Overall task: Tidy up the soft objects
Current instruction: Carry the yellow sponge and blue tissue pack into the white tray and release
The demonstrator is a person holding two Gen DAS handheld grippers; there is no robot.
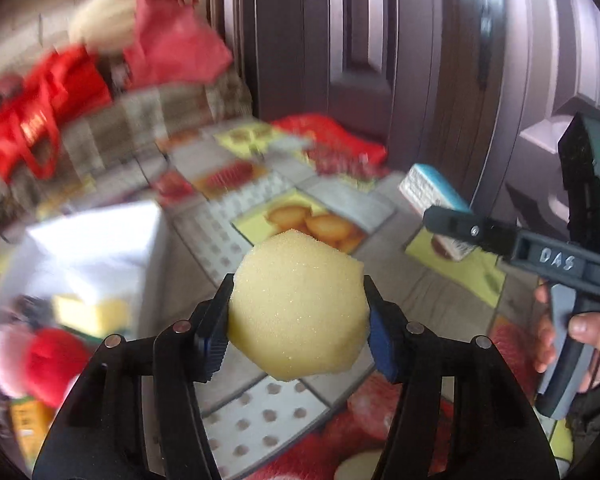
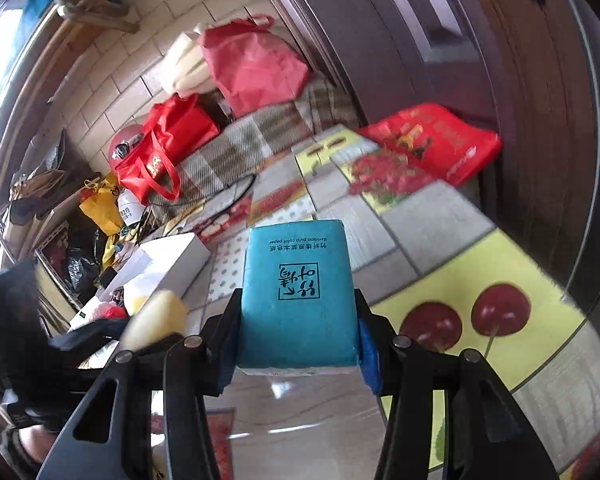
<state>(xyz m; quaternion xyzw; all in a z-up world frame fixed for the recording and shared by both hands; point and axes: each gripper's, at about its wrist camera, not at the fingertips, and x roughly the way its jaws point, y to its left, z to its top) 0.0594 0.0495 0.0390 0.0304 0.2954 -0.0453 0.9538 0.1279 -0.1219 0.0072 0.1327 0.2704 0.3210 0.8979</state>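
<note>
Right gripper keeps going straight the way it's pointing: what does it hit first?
Probably the tabletop: the right gripper, shut on the blue tissue pack, points slightly downward over the fruit-print tablecloth. That stretch looks bare; the red bag lies further back. Depth is uncertain.

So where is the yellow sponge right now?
The yellow sponge sits centre frame in the left wrist view, clamped in the left gripper above the patterned tablecloth, with the white box to its left.
</note>
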